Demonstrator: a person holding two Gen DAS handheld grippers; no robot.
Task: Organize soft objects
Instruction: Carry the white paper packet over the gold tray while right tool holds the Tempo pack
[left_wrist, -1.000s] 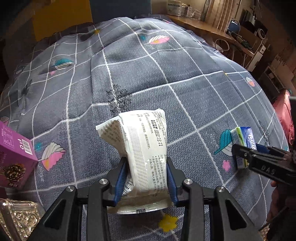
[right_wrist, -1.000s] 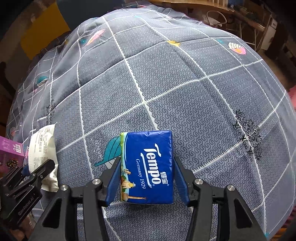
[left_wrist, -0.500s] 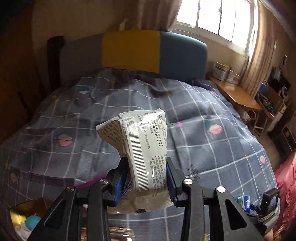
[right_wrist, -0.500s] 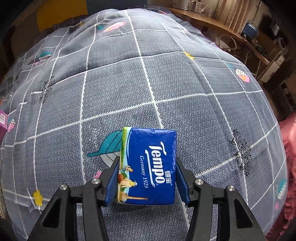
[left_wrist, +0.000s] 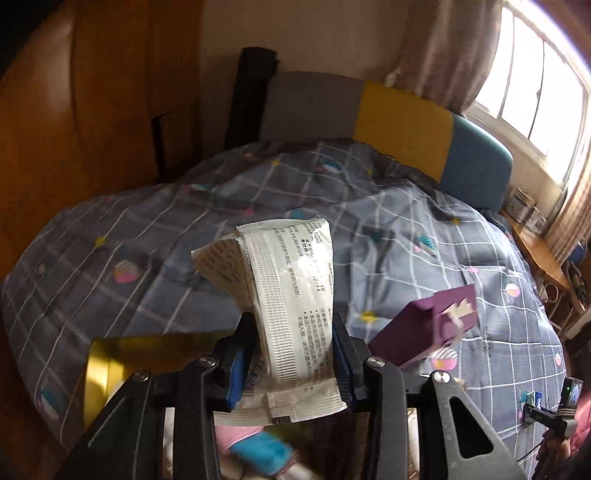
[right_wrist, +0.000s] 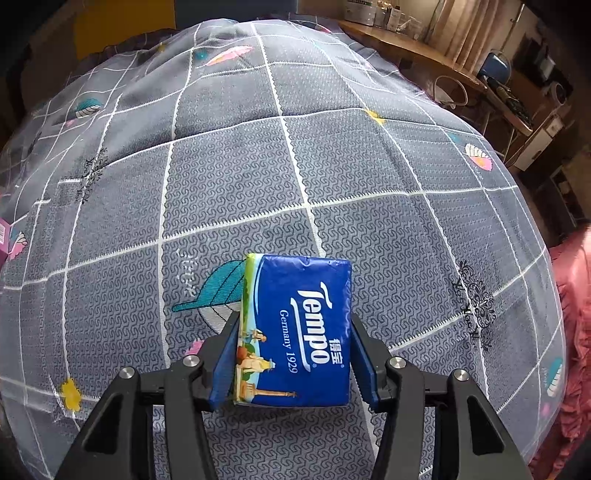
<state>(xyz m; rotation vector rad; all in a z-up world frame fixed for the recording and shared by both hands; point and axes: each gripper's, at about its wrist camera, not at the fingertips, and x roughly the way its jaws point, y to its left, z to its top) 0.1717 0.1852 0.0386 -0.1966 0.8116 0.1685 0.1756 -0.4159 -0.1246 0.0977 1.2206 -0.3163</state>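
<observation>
In the left wrist view we see the white sachet (left_wrist: 291, 314) in the lower centre of the frame, pinched near its lower end between the two blue pads of the left hand-held gripper (left_wrist: 288, 354). Its long axis runs up the frame, away from the camera, and its crumpled upper end flares toward the upper left. Printed text and a ribbed seam face us. Just right of it, at mid-right of the frame, lies a purple box (left_wrist: 424, 332), tilted, its far end rising toward the upper right. At lower left we see a gold-coloured container (left_wrist: 99, 373), and below the sachet something blue and pink (left_wrist: 258, 448), too blurred for us to name. Behind all this spreads the grey checked bedspread (left_wrist: 184, 229), with the headboard (left_wrist: 402, 122) in grey, yellow and teal at the top.

In the right wrist view the blue Tempo tissue pack (right_wrist: 295, 332) sits in the lower centre, clamped on its two long sides by the right hand-held gripper (right_wrist: 293, 365). Its long axis points up the frame, leaning slightly left, label side toward us, above the bedspread. We cannot tell whether it touches the cloth. At the upper right we see a wooden desk (right_wrist: 410, 48).
</observation>
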